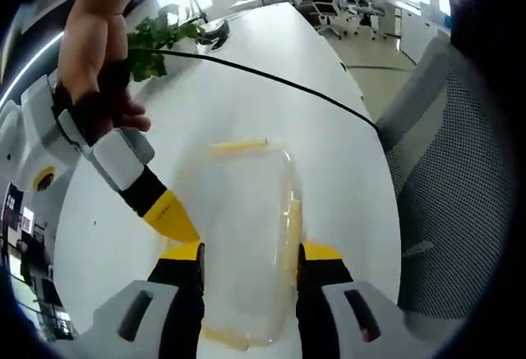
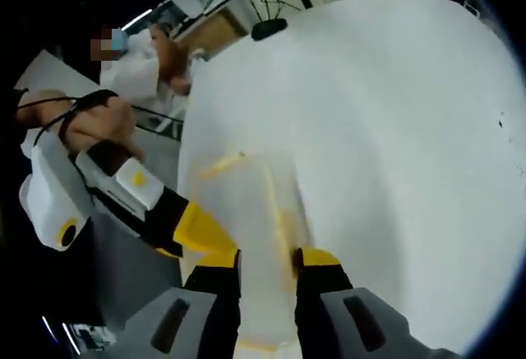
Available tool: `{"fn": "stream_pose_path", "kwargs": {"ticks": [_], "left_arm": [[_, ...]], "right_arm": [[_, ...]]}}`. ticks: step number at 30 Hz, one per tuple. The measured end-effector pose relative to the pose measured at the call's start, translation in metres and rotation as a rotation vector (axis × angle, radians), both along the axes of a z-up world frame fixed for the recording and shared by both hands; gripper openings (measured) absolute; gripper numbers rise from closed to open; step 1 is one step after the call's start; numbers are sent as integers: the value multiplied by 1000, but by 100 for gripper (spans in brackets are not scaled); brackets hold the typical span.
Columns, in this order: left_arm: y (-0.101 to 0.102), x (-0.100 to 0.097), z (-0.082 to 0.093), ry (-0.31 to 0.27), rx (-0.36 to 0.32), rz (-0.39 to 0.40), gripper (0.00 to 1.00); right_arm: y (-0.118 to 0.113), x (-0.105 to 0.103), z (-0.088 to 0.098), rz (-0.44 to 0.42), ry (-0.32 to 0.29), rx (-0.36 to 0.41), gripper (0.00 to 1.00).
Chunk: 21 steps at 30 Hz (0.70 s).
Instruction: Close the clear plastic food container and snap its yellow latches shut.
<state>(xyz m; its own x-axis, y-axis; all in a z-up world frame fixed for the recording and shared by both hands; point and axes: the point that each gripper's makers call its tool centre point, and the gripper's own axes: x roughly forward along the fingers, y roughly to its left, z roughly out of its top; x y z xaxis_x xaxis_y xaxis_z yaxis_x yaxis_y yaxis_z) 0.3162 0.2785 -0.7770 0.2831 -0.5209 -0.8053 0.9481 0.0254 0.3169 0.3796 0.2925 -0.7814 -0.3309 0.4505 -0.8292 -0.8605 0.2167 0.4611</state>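
Both grippers are on the clear plastic food container [image 1: 242, 244] at once: the left gripper [image 1: 249, 254] has its jaws spread with the box body between them, and the right gripper [image 2: 267, 262] looks the same in its own view, jaws apart around the lid end, though whether either actually pinches I can't tell. The box sits on the white table [image 1: 246, 71], near the edge by the mesh office chair [image 1: 456, 178]. I'd press straight down on each yellow latch [image 1: 238, 145], one side at a time. Plenty of open tabletop beyond; mind the black cable [image 1: 279, 80].
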Motion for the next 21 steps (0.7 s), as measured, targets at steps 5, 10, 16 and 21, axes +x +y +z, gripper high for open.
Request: {"fn": "stream_pose_path", "kwargs": {"ticks": [5, 10, 16, 21], "left_arm": [[1, 0, -1, -5, -8, -4, 43], [0, 0, 0, -14, -6, -1, 43], [-1, 0, 1, -28, -3, 5, 44], [-1, 0, 2, -33, 7, 5, 44]], "right_arm": [[0, -2, -1, 9, 9, 2, 23], [-1, -2, 0, 14, 13, 6, 24], [-2, -1, 1, 2, 16, 19, 25], [-2, -1, 2, 9, -1, 11, 26]]}}
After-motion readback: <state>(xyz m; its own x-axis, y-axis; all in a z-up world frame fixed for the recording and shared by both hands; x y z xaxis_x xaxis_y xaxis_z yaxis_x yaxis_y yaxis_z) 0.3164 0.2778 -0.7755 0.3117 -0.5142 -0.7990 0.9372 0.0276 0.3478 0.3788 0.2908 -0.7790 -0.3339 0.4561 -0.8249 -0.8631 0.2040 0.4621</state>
